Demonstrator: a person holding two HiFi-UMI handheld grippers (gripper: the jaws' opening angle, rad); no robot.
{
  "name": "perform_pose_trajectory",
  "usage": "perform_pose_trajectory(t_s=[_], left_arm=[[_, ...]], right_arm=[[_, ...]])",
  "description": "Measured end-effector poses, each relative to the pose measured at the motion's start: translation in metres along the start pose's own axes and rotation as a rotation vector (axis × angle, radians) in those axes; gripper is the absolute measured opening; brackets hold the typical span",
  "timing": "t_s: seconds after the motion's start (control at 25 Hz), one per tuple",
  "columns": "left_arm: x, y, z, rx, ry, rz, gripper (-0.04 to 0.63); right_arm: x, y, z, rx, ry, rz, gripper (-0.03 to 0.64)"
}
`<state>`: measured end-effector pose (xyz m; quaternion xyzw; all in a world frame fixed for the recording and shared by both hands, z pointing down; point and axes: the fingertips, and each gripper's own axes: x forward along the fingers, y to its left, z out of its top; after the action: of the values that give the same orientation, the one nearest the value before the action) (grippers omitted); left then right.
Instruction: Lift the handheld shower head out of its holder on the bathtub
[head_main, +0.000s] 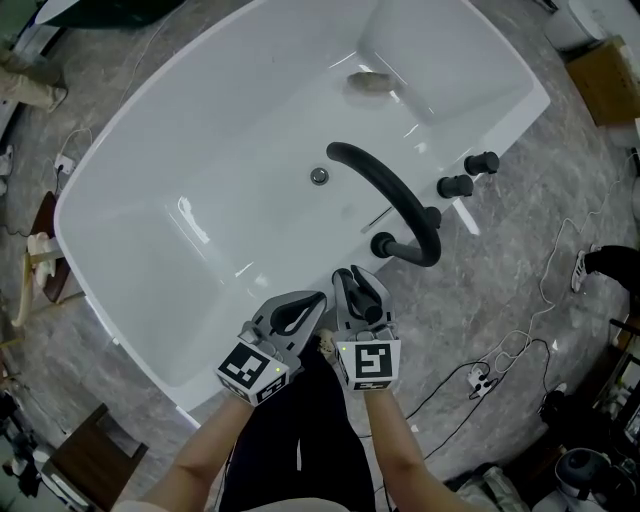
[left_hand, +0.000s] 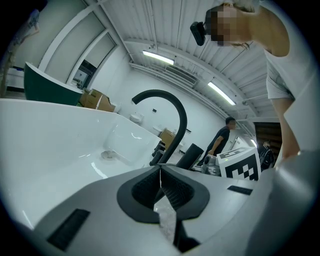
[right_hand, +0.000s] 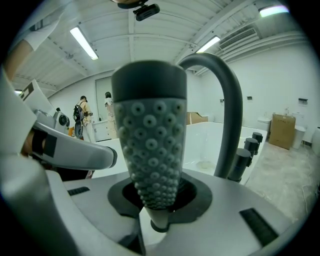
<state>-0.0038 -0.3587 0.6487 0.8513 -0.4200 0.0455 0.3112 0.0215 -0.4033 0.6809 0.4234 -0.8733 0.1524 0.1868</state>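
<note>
Right gripper (right_hand: 161, 196) fingers pinch the rigid, likely slippery shower head (right_hand: 151, 135) low on its taper, beside the spout (right_hand: 228, 100); left gripper (left_hand: 161, 186) closed, empty

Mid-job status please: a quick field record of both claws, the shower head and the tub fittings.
right claw: closed on the shower head, pads against its sides
shower head: upright between the jaws, nozzles facing the right gripper view
holder: not visible, so cannot tell if the head is clear of it
left claw: shut, empty, beside the right claw
spout: black arch over the bathtub
knobs: black, on the rim beside the spout
</note>
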Motion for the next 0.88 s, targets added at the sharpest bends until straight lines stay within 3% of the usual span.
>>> perform_pose_trajectory(t_s=[0.88], left_arm=[[-0.027,-0.042,0.044,0.064,-0.039,-0.008,0.012]], right_arm=[[-0.063,0.000,0.084,-0.022,-0.144,-0.020,0.091]])
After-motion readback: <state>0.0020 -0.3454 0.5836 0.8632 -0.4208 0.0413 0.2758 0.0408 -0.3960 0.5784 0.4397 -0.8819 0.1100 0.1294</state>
